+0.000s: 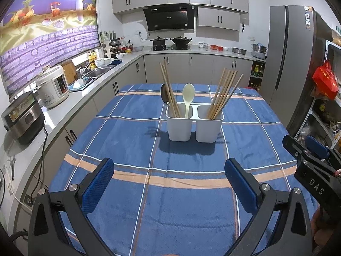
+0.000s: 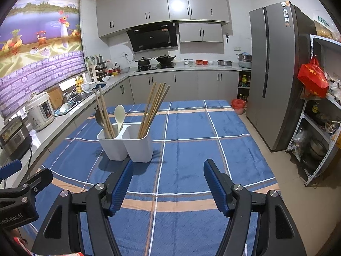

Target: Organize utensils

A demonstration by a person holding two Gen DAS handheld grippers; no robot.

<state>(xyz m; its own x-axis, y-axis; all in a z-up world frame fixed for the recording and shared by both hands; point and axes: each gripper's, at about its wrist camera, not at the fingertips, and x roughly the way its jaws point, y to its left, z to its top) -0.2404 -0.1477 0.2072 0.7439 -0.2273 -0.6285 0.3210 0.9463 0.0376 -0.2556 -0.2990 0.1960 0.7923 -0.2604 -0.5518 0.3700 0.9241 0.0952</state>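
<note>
A white two-compartment utensil holder (image 1: 194, 128) (image 2: 127, 147) stands upright on the blue plaid tablecloth (image 1: 170, 192) (image 2: 187, 149). Its left compartment holds a cream spoon (image 1: 188, 93) (image 2: 119, 113), a dark spoon (image 1: 163, 95) (image 2: 98, 116) and a few chopsticks (image 1: 168, 89). Several more chopsticks (image 1: 223, 93) (image 2: 153, 106) lean in the right compartment. My left gripper (image 1: 169, 164) (image 2: 29, 169) hovers open and empty in front of the holder. To its right, my right gripper (image 2: 169, 163) (image 1: 302, 143) is open with nothing between its fingers.
A grey counter runs along the left with a rice cooker (image 1: 54, 85), a black appliance (image 1: 22, 117) and a sink (image 1: 93, 72). A tall fridge (image 2: 275, 74) and a cluttered metal shelf (image 2: 319, 145) stand to the right of the table.
</note>
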